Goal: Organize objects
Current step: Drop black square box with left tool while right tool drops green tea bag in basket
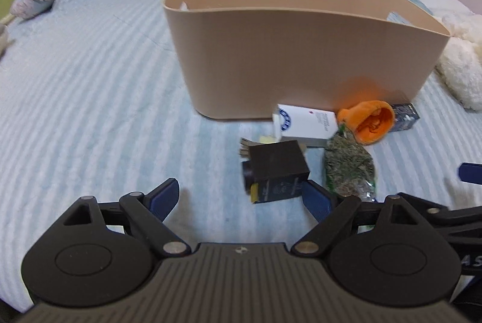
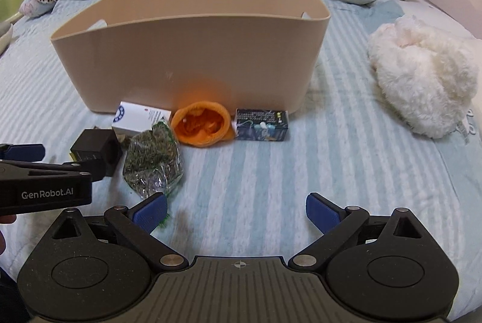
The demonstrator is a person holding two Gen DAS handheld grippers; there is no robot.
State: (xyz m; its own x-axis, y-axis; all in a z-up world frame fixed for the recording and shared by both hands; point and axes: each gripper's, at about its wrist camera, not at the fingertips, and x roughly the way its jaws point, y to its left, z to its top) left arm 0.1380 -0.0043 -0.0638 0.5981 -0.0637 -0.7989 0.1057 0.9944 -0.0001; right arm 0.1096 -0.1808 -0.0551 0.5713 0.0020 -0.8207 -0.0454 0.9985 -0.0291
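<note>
Hovering low over the striped bed (image 2: 301,166), the left gripper (image 1: 241,196) has its jaws spread wide and empty, with the black box (image 1: 278,171) just ahead at 1 o'clock. The right gripper (image 2: 236,210) is likewise spread wide and holds nothing.

The black box looks tilted, resting partly on something beneath it, so a squeeze from one side could likely tip it or push it into the bag of dried herbs (image 2: 152,165) just beside it. The soft bedding may let the box sink and slip. The two grippers are near each other and could collide.

Counted: one beige bin (image 2: 192,58), one black box, one white box (image 2: 140,119), one dark blue box (image 2: 262,124), one orange knit pouch (image 2: 203,124), one herb bag, all clustered at the bin's near wall. One white plush toy (image 2: 421,82) lies at 2 o'clock, well apart.
</note>
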